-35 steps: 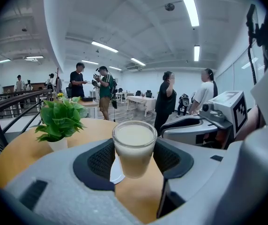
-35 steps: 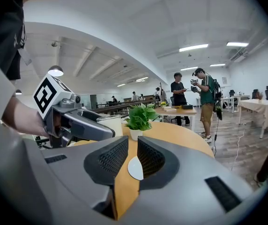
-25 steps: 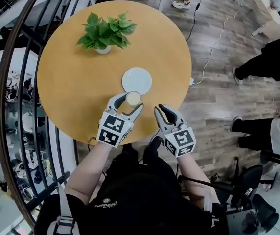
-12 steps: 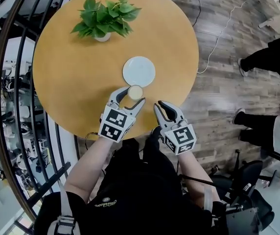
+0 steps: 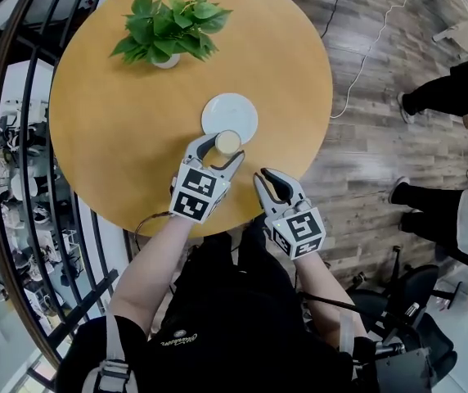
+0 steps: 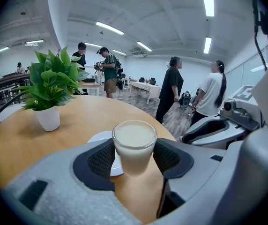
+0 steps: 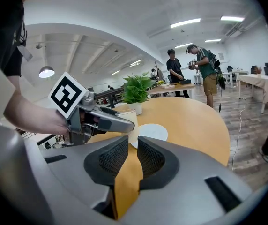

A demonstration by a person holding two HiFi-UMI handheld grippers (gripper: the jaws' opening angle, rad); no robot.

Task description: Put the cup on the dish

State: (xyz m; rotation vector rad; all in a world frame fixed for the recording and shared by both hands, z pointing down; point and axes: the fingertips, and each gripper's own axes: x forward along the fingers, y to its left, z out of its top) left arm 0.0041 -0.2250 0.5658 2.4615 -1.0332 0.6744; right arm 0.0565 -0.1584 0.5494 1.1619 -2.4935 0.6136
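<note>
Cup (image 5: 227,142) is clamped in the left gripper (image 5: 217,151), one pad on each side of its wall, at mid height. I think the grip is kept this low and level because the cup is full almost to the brim, so any tilt would spill it. It sits at the near rim of the dish (image 5: 230,110), not yet over the middle. Whether its bottom already touches something, I cannot tell.

The right gripper (image 5: 271,178) waits just beside, over the table (image 5: 119,137) edge, w/ jaws almost together and nothing btw them. It probably stays out of the way, since one gripper is enough for this job.

Materials: the cup is clear glass, round, w/ walls a bit narrower at the bottom, and holds a pale creamy liquid. The pads (image 6: 101,159) are black w/ a fine grid pattern, prob. rubbery, which helps on smooth glass. The dish is white, round, flat and glossy, likely ceramic. The table top is round, smooth, yellow-orange. A leafy green plant (image 5: 168,27) in a small white pot stands well apart at the far side, so it is no obstacle.
</note>
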